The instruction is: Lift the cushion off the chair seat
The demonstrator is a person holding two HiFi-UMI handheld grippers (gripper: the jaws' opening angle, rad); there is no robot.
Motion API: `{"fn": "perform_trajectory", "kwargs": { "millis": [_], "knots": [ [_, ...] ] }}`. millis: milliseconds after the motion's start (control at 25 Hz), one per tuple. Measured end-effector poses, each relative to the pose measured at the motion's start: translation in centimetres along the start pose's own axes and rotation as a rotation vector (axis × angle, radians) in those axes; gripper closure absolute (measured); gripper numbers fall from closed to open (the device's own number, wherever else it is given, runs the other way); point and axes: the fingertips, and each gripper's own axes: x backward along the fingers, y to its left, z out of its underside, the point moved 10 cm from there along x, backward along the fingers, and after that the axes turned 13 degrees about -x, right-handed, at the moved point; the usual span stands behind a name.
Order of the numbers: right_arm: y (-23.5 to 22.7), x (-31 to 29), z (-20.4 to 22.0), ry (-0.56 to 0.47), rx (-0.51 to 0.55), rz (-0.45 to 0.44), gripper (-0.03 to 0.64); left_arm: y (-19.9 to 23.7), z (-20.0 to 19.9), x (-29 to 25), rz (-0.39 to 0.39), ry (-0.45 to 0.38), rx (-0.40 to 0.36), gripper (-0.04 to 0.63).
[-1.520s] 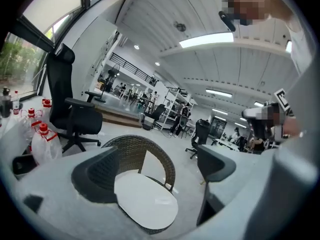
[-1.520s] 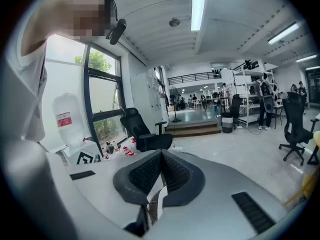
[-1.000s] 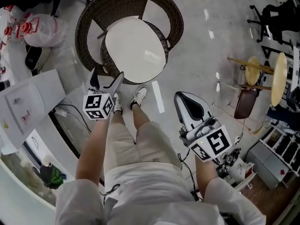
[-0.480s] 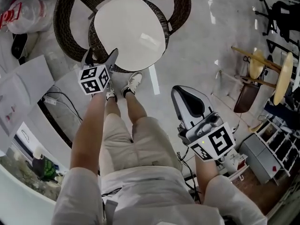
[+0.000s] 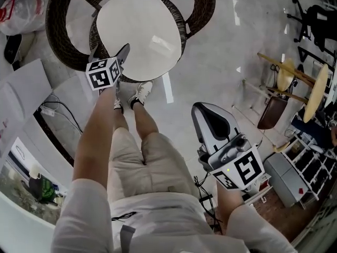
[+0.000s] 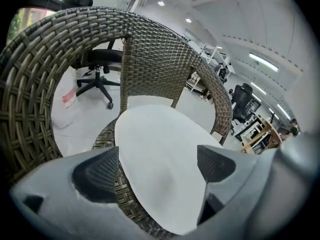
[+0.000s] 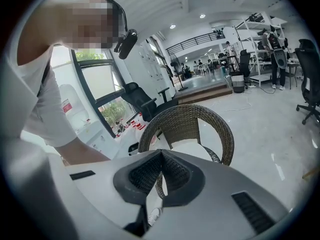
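Observation:
A round white cushion (image 5: 139, 33) lies flat on the seat of a dark wicker chair (image 5: 200, 4) at the top of the head view. My left gripper (image 5: 113, 57) is at the cushion's near edge, open. In the left gripper view the cushion (image 6: 155, 149) fills the gap between the two pads (image 6: 97, 174), and nothing is gripped. My right gripper (image 5: 206, 112) hangs well back from the chair, beside the person's right leg, shut and empty. The right gripper view shows the wicker chair (image 7: 187, 121) and the cushion (image 7: 189, 146) a few steps off, beyond the touching pads (image 7: 145, 176).
The person's legs and white shoes (image 5: 139, 93) stand just in front of the chair. Wooden stools (image 5: 297, 83) and shelving (image 5: 300, 170) are to the right, a black office chair (image 6: 97, 76) is behind the wicker chair, and a cable (image 5: 52, 112) runs on the floor to the left.
The left gripper has moved forward to the cushion's near edge. The chair has slid up and left in the head view. The right gripper has stayed low and shut.

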Motion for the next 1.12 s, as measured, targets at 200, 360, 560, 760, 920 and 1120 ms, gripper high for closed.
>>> {"fn": "perform_trajectory", "kwargs": {
  "millis": [200,360,560,760,920,1120],
  "knots": [
    [-1.1,0.4,0.8,0.007,-0.027,0.016,0.615,1.0,1.9,-2.0,-0.047,0.077,0.064,0.112],
    [-2.0,0.3,1.5,0.007,-0.05,0.028,0.615,1.1,2.4,-3.3,-0.059,0.127,0.072,0.112],
    [-2.7,0.5,1.6,0.006,-0.069,0.031,0.615,0.9,2.7,-4.5,-0.068,0.192,0.053,0.114],
    [-2.3,0.1,1.6,0.012,-0.08,0.001,0.615,0.6,2.7,-4.4,-0.081,0.183,0.052,0.147],
    [-2.3,-0.6,1.5,0.01,-0.089,-0.007,0.615,1.0,2.7,-4.3,-0.057,0.173,0.107,0.232],
    [-2.1,-1.2,1.3,0.012,-0.081,-0.007,0.615,1.2,2.7,-4.3,-0.006,0.146,0.184,0.311]
  ]
}}
